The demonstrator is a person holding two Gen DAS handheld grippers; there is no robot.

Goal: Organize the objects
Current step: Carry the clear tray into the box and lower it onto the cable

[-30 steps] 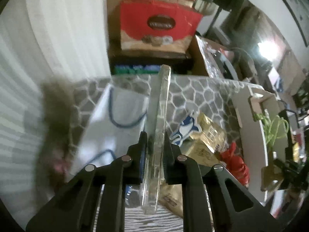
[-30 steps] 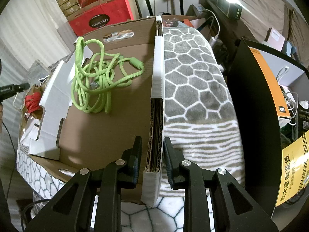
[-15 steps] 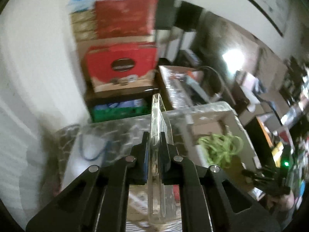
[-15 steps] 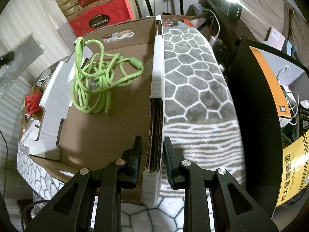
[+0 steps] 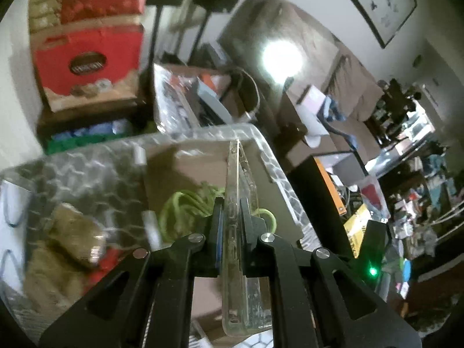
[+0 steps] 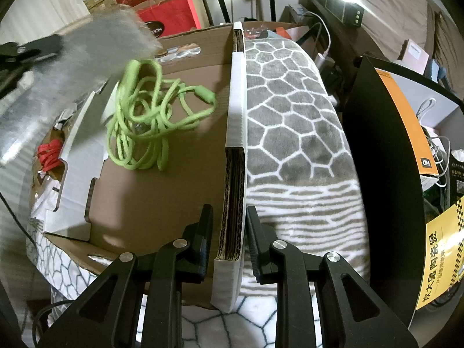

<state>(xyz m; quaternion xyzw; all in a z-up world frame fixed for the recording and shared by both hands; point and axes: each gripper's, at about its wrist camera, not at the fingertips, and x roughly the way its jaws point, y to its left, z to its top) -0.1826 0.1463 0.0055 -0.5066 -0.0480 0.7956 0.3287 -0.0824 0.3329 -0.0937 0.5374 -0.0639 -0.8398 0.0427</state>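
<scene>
My left gripper [image 5: 232,214] is shut on a clear phone case [image 5: 239,232], held on edge above the open cardboard box [image 5: 185,168]. A green cable [image 5: 185,211] lies coiled inside the box, also in the right wrist view [image 6: 150,116]. My right gripper [image 6: 229,217] straddles the right wall of the box [image 6: 236,145], its jaws close to both sides of the wall. The clear case and the left gripper show as a grey blur at the upper left of the right wrist view [image 6: 72,58].
The box sits on a grey and white patterned blanket [image 6: 290,121]. Gold packets [image 5: 75,237] and a red item [image 6: 47,153] lie left of the box. Red gift boxes [image 5: 87,58] stand behind. A black and orange box [image 6: 385,145] stands on the right.
My left gripper has swung to the right with the clear case, from above the white bag and gold packets to above the box with the green cable. The right gripper has not moved.
</scene>
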